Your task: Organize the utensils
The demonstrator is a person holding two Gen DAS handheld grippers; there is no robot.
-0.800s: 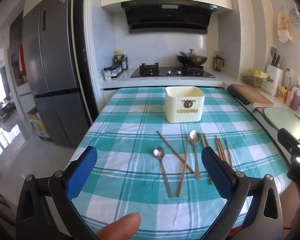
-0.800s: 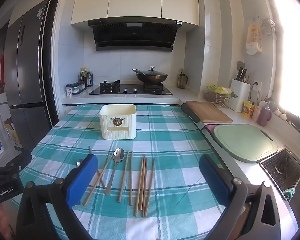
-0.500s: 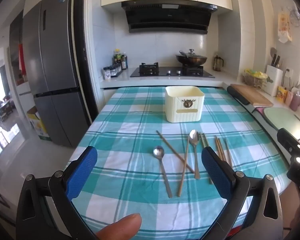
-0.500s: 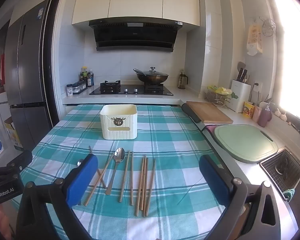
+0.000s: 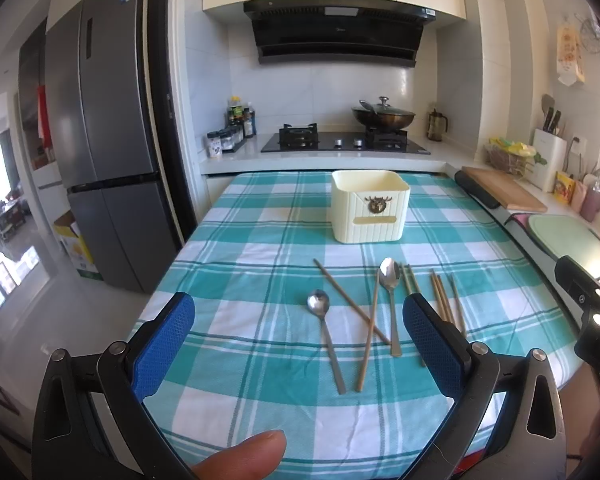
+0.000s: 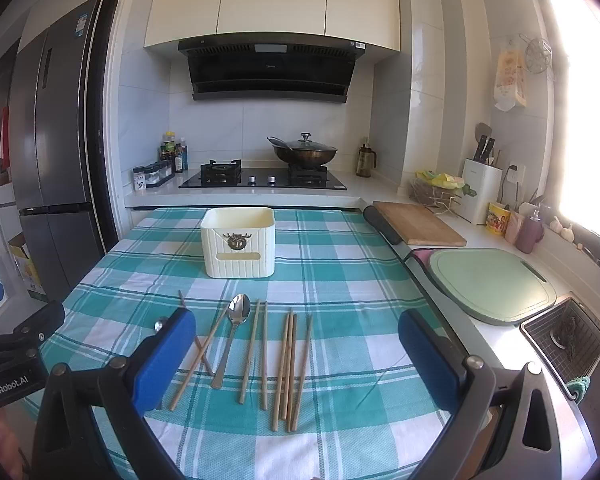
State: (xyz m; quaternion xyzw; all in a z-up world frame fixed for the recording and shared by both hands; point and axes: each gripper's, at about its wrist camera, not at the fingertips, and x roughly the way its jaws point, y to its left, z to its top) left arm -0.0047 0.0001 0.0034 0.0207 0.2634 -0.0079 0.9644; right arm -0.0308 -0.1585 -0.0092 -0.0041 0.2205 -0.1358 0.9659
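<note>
Nearest the left wrist camera, the left gripper hangs over the near edge of the desk with its blue-padded fingers spread wide and nothing between them; a thumb tip shows at the bottom of that view. The right gripper is likewise released, its fingers well apart above the checked cloth, holding nothing.

Just beyond the fingers the utensils lie loose on the cloth. A small spoon lies to the left, bowl pointing away. Beside it two wooden chopsticks cross each other, and a second spoon lies just right of them. Further right, a loose row of chopsticks lies roughly parallel, pointing away from the cameras.

Past the utensils, near the middle of the desk, stands a cream holder box, upright and open at the top. Behind it is the stove with a lidded wok.
</note>
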